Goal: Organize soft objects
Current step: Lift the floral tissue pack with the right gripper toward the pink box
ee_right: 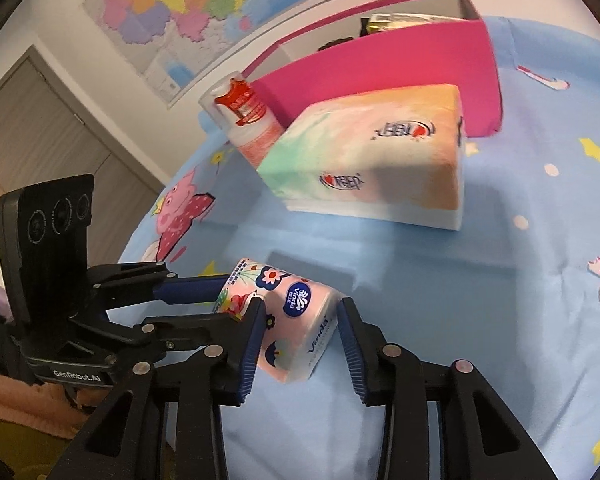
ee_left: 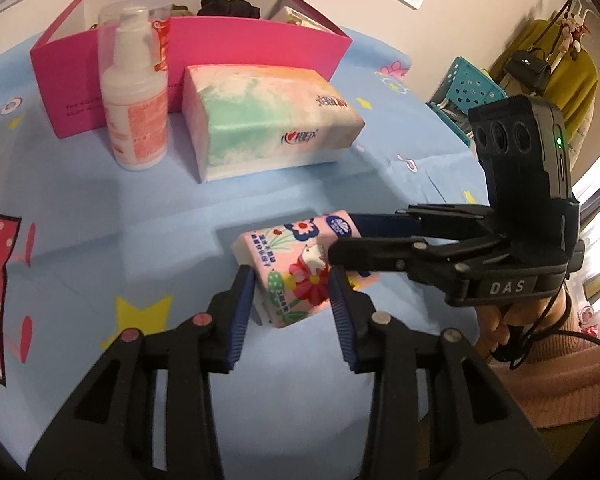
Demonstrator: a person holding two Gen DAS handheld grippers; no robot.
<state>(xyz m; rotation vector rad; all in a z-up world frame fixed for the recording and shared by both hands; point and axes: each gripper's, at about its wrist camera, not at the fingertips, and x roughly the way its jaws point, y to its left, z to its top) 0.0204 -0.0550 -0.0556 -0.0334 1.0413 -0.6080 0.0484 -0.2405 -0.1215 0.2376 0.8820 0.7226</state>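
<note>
Fingers (ee_left: pixel 242 312) of both grippers straddle the small tissue pack (ee_left: pixel 296 268), spread wide, probably not squeezing yet, ready for the pink box (ee_left: pixel 256 46).

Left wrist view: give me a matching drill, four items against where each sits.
Items:
1. small tissue pack
2. large tissue pack
3. lotion bottle
4. black cloth

Places:
A. inside the pink box
B. standing left of the large pack
C. between both grippers' fingers
D. lying in front of the pink box

Pairs: 1-C, 2-D, 3-B, 4-A
</note>
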